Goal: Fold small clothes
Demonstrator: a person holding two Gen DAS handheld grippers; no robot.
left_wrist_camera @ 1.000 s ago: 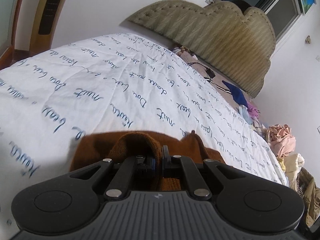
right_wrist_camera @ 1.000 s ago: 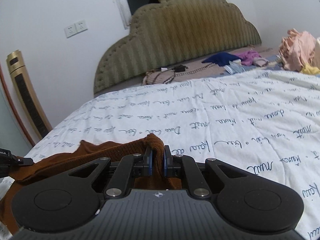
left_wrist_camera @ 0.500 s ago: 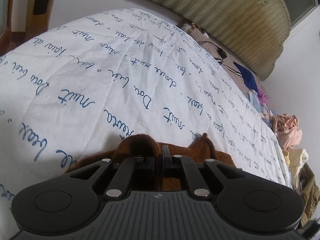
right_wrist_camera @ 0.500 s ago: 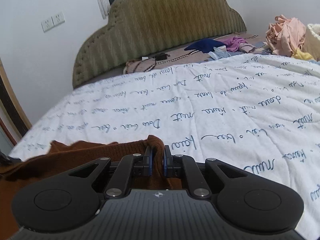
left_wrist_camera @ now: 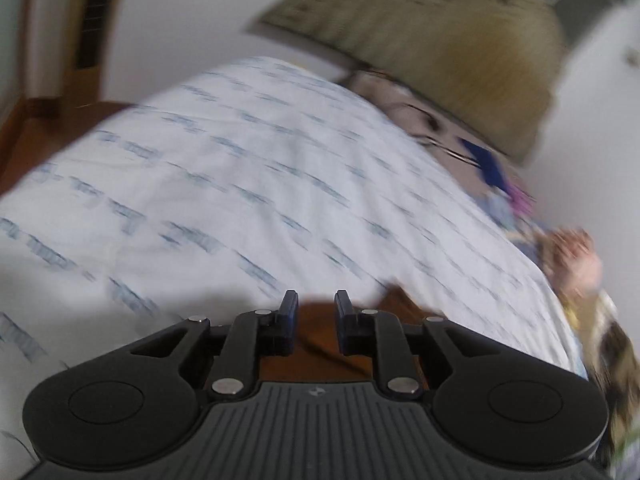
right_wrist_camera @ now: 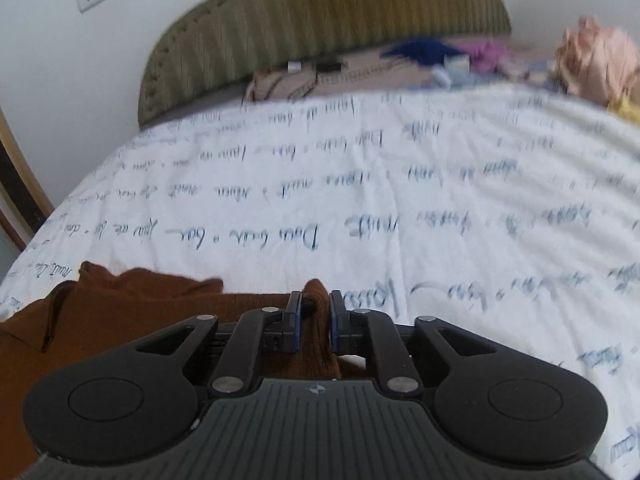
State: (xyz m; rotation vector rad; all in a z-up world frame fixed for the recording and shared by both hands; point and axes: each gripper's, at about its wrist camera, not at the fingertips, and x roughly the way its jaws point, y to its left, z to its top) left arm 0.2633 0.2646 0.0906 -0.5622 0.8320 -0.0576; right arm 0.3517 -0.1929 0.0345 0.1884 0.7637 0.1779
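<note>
A brown knit garment [right_wrist_camera: 120, 320] lies on the white bedspread with blue script [right_wrist_camera: 360, 184]. In the left wrist view, which is blurred, the garment [left_wrist_camera: 320, 344] lies flat under my left gripper [left_wrist_camera: 316, 300], whose jaws stand apart with nothing between them. My right gripper [right_wrist_camera: 314, 300] has its jaws partly apart around a raised fold of the garment's edge, which stands between the fingers. I cannot tell whether the pads still touch the cloth.
An olive padded headboard [right_wrist_camera: 320, 20] stands at the far end of the bed. Loose clothes lie along it: a dark blue piece [right_wrist_camera: 420, 50], a purple piece [right_wrist_camera: 488, 54] and a pink heap [right_wrist_camera: 596, 56] at the right edge.
Both grippers have opened from shut on the brown garment. The garment has dropped flat onto the bedspread. The left view has swung and blurred.
</note>
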